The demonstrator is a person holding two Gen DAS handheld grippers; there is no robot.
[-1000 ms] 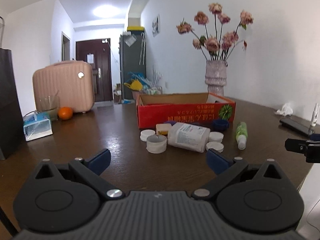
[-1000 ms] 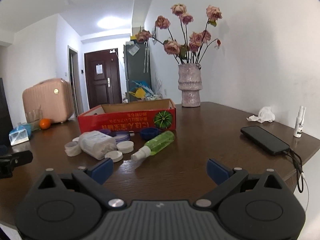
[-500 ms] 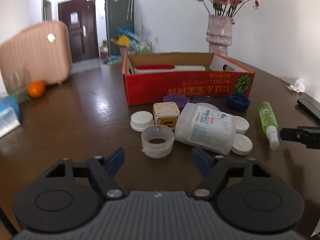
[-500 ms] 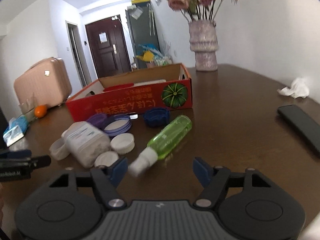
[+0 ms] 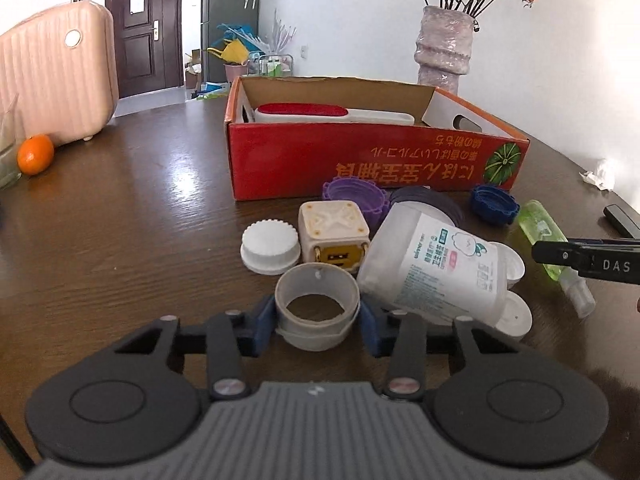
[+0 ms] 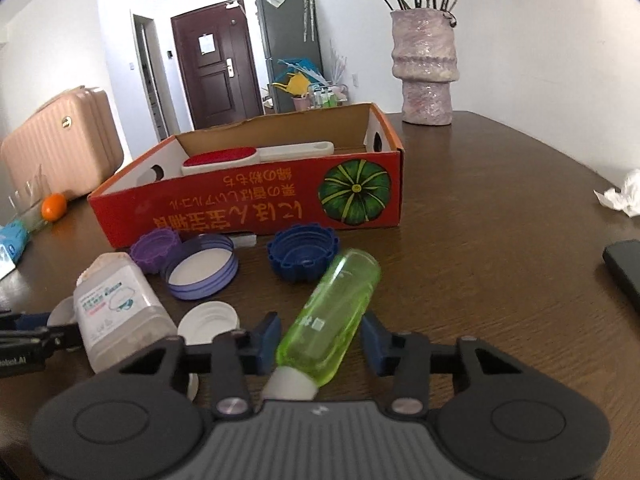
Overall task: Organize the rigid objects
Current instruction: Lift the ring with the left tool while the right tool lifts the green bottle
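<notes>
Both grippers have swept in low over the table since a second ago, from a standoff at its near edge to the clutter in front of the red cardboard box [image 5: 360, 160], their jaws narrowing from fully spread. The left gripper [image 5: 318, 322] now brackets a translucent plastic ring [image 5: 317, 306], its blue pads at the ring's two sides and closing; whether they already press on it cannot be told. The right gripper [image 6: 320, 338] straddles the green spray bottle [image 6: 334, 316], which lies on its side with its white cap toward the camera; its jaws are closing too, with a sliver of gap visible beside the bottle.

Between the two targets lie a white wipes canister [image 5: 436, 268] on its side, a cream cube toy [image 5: 334, 236], a white cap [image 5: 270, 246], and purple and blue lids [image 6: 302, 252] along the box's front wall. The box, towards the table's far edge, already holds a red-padded brush [image 6: 256, 158].

The change suggests a double pick is in hand: once both grips are firm, ring and bottle can probably go over the front wall into the box. The round bottle may roll as the pads meet it.
</notes>
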